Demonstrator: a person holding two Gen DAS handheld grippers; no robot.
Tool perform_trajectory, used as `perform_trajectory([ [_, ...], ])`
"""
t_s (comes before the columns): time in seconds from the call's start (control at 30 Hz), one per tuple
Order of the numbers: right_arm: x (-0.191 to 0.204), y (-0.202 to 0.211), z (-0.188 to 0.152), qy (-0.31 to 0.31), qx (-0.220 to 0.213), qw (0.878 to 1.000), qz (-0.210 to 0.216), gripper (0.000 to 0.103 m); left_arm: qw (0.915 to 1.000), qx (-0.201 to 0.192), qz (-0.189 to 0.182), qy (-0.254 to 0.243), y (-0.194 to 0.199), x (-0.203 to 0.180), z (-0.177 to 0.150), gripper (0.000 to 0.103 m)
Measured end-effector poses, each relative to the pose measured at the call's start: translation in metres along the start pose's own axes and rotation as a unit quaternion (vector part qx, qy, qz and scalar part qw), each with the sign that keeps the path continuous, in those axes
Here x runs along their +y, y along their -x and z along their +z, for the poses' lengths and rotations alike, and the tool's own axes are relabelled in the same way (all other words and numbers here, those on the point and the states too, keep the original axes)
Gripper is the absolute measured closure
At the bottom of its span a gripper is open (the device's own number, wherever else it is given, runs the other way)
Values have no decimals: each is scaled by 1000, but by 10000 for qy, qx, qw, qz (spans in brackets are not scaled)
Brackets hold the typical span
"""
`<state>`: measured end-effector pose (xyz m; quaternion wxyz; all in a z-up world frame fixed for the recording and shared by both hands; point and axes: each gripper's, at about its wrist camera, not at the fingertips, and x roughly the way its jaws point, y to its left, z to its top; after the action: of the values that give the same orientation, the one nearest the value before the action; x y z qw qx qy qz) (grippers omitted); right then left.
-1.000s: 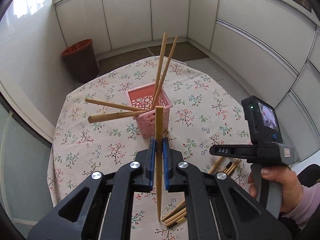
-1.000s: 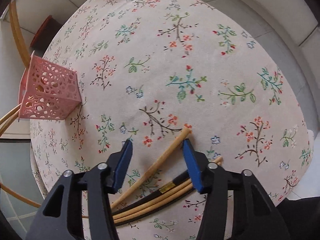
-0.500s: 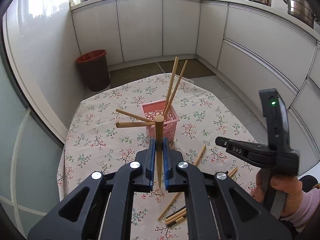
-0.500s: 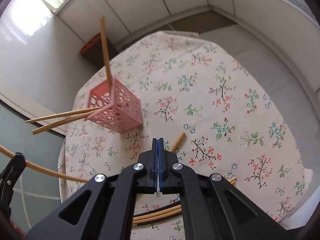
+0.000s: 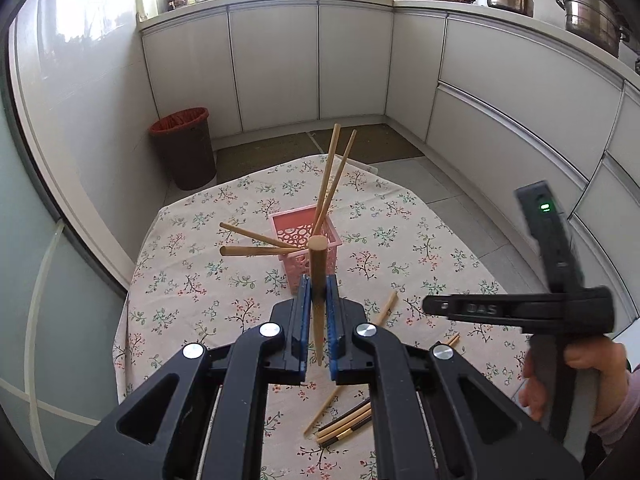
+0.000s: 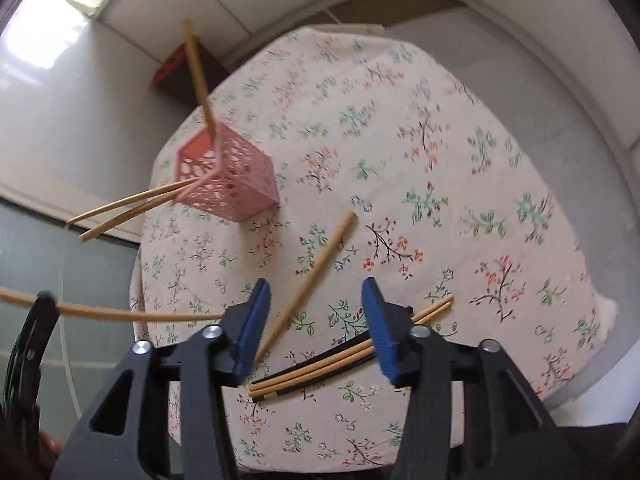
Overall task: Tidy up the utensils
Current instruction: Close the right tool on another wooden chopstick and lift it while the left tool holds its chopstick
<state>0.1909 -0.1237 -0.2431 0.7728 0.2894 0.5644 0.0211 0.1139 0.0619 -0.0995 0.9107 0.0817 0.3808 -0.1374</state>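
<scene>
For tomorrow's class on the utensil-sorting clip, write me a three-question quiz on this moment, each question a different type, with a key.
1. True or false: the left gripper is shut on a wooden chopstick.
2. How many chopsticks stand in the pink basket? A) two B) four C) six
3. Fill in: the single chopstick below the right gripper lies on the ______ tablecloth.

Key: 1 true; 2 B; 3 floral. The right gripper's jaws are opening with nothing gripped; the mixed chopstick pile lies on the cloth too.

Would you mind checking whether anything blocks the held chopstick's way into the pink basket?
No separate obstacle shows. Four wooden chopsticks already lean out of the pink perforated basket, so the left gripper's chopstick must enter between them.
</scene>
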Motion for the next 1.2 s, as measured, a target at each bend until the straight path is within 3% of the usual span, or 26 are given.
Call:
perform_trajectory([
  [0.3, 29, -98, 30, -256, 364, 9906, -1293, 55, 9999, -48, 81, 107, -3, 15, -1, 96],
  [0.37, 37, -113, 30, -233, 519, 9869, -1508, 61, 9998, -76, 60, 156, -2, 19, 0, 96],
  [0.43, 45, -118, 29, -124, 393, 9859, -1622, 89, 9998, -89, 54, 192, -1, 23, 0, 96],
  [0.47, 46, -118, 28, -141, 358, 9860, -1622, 89, 9997, -93, 56, 212, 0, 25, 0, 96],
  [0.63, 33, -102, 21, -318, -116, 9956, -873, 92, 9994, -106, 93, 320, 2, 33, 0, 96],
  [0.8, 30, -44, 2, 145, -787, 9962, -348, 92, 9989, -283, 65, 357, 17, 30, 2, 96],
  [1.0, 36, 42, -26, 1001, -1718, 9800, 70, 93, 9984, -405, -110, 377, 35, 21, 5, 96],
  [1.2, 42, 100, -39, 1604, -2246, 9609, 226, 94, 9970, -595, -290, 411, 54, 6, 17, 96],
])
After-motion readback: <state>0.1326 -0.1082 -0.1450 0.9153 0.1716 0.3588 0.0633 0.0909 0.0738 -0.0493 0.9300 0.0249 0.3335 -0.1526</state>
